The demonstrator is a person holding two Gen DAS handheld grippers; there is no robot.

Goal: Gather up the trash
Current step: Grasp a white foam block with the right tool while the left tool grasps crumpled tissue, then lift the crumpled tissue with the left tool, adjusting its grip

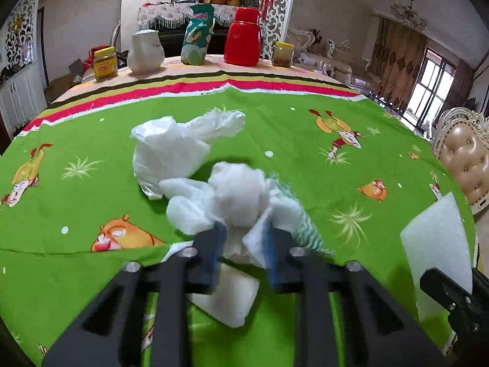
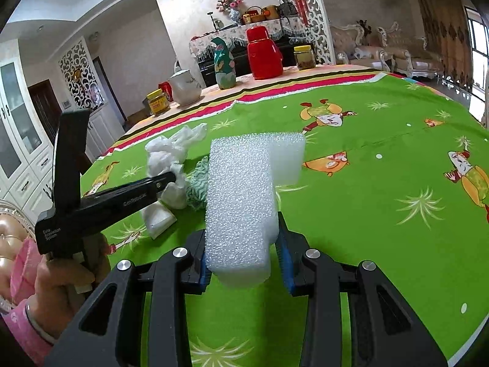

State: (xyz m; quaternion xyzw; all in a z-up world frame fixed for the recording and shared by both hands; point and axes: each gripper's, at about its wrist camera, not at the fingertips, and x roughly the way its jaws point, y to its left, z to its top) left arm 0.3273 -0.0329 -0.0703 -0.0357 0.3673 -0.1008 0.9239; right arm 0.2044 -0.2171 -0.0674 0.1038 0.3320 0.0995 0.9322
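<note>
My left gripper (image 1: 244, 232) is shut on a crumpled white tissue wad (image 1: 235, 195), held above the green tablecloth (image 1: 305, 140). A green-and-white patterned scrap (image 1: 302, 223) hangs beside the wad. A white plastic bag (image 1: 171, 146) lies on the cloth just beyond it, and a flat white piece (image 1: 229, 299) lies under the gripper. My right gripper (image 2: 243, 253) is shut on a white foam block (image 2: 241, 195), held upright over the cloth. The foam also shows at the right edge of the left wrist view (image 1: 437, 244). The left gripper (image 2: 171, 179) with its wad shows in the right wrist view.
At the table's far edge stand a yellow-lidded jar (image 1: 105, 62), a white jug (image 1: 143, 50), a teal snack bag (image 1: 197, 35), a red thermos (image 1: 244, 36) and another jar (image 1: 282, 53). A padded chair (image 1: 467, 159) stands at the right.
</note>
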